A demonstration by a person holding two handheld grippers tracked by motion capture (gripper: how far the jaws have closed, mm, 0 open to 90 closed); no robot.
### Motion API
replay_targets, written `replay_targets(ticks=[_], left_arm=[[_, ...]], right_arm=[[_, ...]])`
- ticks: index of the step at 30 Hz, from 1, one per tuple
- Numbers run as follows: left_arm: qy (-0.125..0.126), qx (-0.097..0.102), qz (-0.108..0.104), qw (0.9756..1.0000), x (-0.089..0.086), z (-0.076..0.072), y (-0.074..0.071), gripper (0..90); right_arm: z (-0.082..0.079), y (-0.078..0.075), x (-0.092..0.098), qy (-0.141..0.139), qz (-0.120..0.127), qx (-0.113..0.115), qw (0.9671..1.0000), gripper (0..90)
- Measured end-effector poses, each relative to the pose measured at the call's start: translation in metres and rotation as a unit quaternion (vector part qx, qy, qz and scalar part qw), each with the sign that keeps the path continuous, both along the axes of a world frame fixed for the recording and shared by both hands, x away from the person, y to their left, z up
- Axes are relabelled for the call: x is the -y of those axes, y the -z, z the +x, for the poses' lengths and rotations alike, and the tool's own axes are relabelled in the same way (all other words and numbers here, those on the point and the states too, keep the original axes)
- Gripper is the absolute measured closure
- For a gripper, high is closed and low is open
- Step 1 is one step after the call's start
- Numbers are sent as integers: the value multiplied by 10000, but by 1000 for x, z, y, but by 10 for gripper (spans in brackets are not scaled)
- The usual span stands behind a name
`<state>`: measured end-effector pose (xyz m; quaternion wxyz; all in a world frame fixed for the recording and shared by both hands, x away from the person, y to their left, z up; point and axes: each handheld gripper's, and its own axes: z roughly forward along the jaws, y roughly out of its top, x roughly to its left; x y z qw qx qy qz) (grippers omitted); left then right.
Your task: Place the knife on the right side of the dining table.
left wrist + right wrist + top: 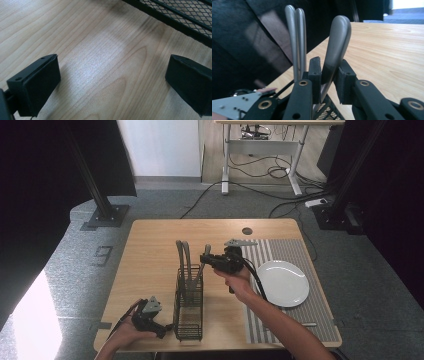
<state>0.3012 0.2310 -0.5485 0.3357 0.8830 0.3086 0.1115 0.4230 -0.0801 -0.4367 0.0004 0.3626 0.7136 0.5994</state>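
Here the right tool (328, 82) is pinching the handle of a grey metal piece of cutlery (335, 47) that leans in the black wire-mesh cutlery basket (189, 307), its pads pressed on both sides just above the basket rim. The grip is taken low on the handle, probably so the piece can be lifted straight out without tipping. Two more grey metal handles (295, 37) stand just beside this tool. The left tool (110, 82) rests with its jaws spread and empty over the light wooden table (100, 62), close to the basket's near end, perhaps ready to steady it. A round white plate (282, 282) waits on the striped grey placemat (295, 252) behind the right tool.
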Motion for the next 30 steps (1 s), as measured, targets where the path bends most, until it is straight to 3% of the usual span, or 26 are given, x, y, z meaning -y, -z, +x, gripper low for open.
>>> replay_targets(ticks=[8, 12, 15, 21, 25, 30], left_arm=[[-5, 0, 0, 10000, 0, 0, 0, 0], [-1, -2, -1, 10000, 0, 0, 0, 0], [11, -4, 17, 10000, 0, 0, 0, 0], [12, -4, 15, 10000, 0, 0, 0, 0], [14, -4, 14, 10000, 0, 0, 0, 0], [10, 1, 12, 10000, 0, 0, 0, 0]], right_arm=[[-4, -3, 0, -130, 508, -95, 9986, 826], [-6, -9, 2, -65, 511, 95, 9986, 829], [-7, -12, 6, -27, 609, 111, 9981, 829], [-15, -38, 27, 124, 895, 442, 9949, 830], [-24, -66, 47, 241, 1065, 855, 9903, 830], [-30, -81, 63, 342, 1187, 1030, 9870, 830]])
